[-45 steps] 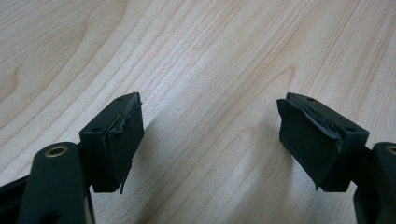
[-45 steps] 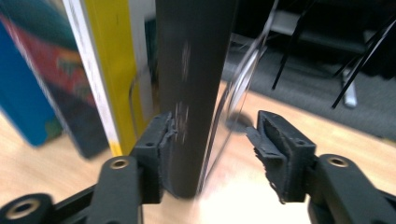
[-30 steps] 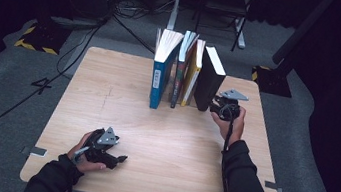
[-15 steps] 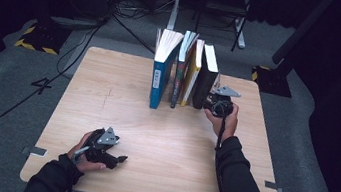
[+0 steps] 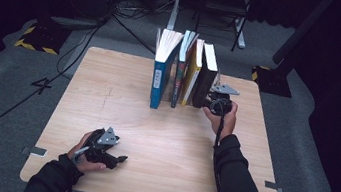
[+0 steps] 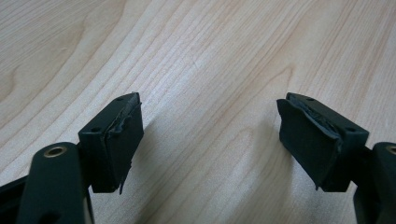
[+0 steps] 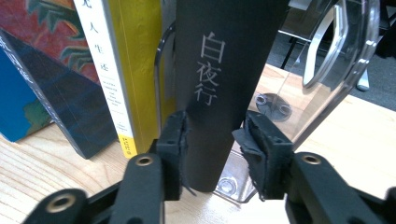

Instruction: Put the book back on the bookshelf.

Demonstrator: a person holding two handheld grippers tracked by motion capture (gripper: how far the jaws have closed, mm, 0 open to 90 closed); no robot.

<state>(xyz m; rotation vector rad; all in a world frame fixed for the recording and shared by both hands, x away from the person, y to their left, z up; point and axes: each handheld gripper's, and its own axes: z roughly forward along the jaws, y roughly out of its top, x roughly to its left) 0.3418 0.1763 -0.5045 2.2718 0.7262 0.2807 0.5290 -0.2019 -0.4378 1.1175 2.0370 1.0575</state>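
Observation:
A black book (image 7: 219, 70) stands upright at the right end of a row of books, also in the high view as the black book (image 5: 206, 76). My right gripper (image 7: 212, 135) has its jaws on either side of the book's spine near its foot. The jaws have just been opening; the pads sit close to the covers without clearly pressing. In the high view my right gripper (image 5: 212, 103) is right at that book. My left gripper (image 5: 116, 159) rests low on the table's front left, and the left gripper (image 6: 210, 135) stands open over bare wood with nothing between its pads.
A yellow book (image 7: 126, 70), a dark patterned book (image 7: 51, 84) and a blue book (image 5: 160, 79) stand to the black book's left. A clear plastic bookend (image 7: 327, 70) stands on its right. The wooden table (image 5: 107, 97) sits on grey floor with cables behind.
The black book leaned to the right a second ago and now stands upright against the row. My right gripper moved left with it. The left hand has stayed put.

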